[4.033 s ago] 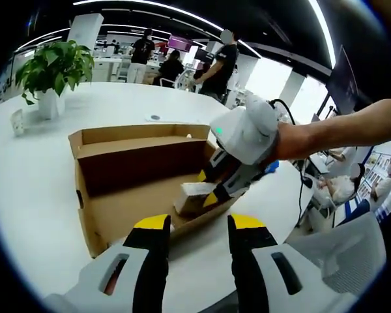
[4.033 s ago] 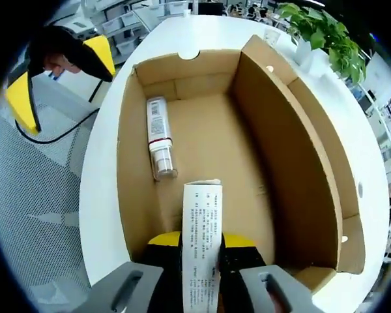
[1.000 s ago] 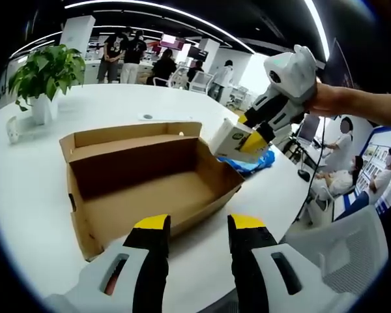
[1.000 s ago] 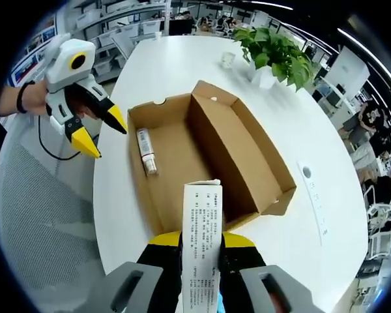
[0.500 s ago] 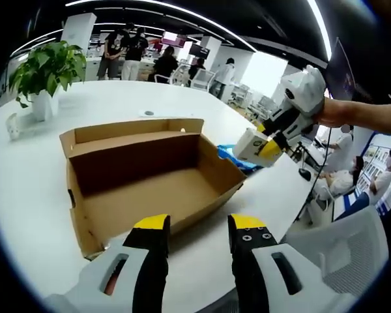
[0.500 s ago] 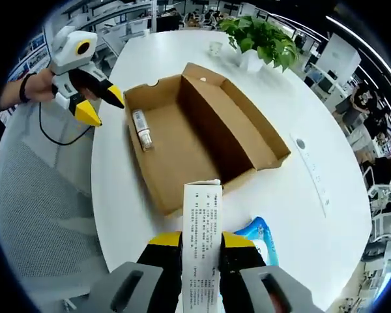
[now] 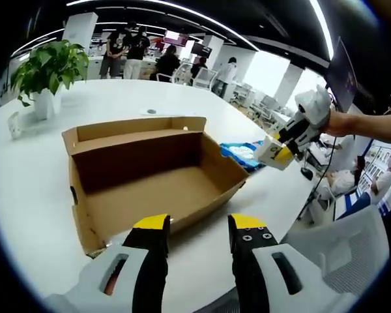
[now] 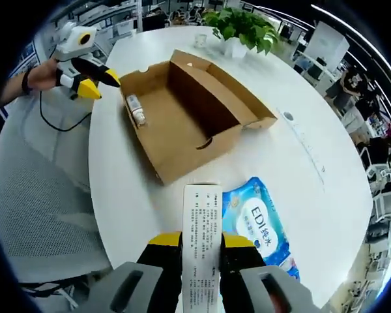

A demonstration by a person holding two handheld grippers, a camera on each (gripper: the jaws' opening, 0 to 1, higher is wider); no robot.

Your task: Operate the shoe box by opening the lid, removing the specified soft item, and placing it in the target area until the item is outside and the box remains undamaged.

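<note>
The open brown shoe box (image 7: pixel 150 176) sits mid-table, lid flap folded back; in the right gripper view the shoe box (image 8: pixel 182 117) holds a small white bottle (image 8: pixel 135 109). A blue wipes pack (image 8: pixel 257 225) lies on the table beside the box's end, also the blue pack (image 7: pixel 244 153). My right gripper (image 8: pixel 202 242) is shut on a slim white printed carton (image 8: pixel 202 225), held in the air beside the pack; from the left it is the right gripper (image 7: pixel 281 149) with the carton (image 7: pixel 274 151). My left gripper (image 7: pixel 199 225) stands open at the box's near edge, holding nothing.
A potted plant (image 7: pixel 49 68) and a small cup (image 7: pixel 14 124) stand at the table's far side. A grey mesh chair (image 8: pixel 39 215) is by the table edge. My left gripper (image 8: pixel 101 86) shows near the box's far end. People stand in the office behind.
My right gripper has carried the carton up out of the box and away past its end, to beside the wipes pack. The left gripper has stayed open in place.
</note>
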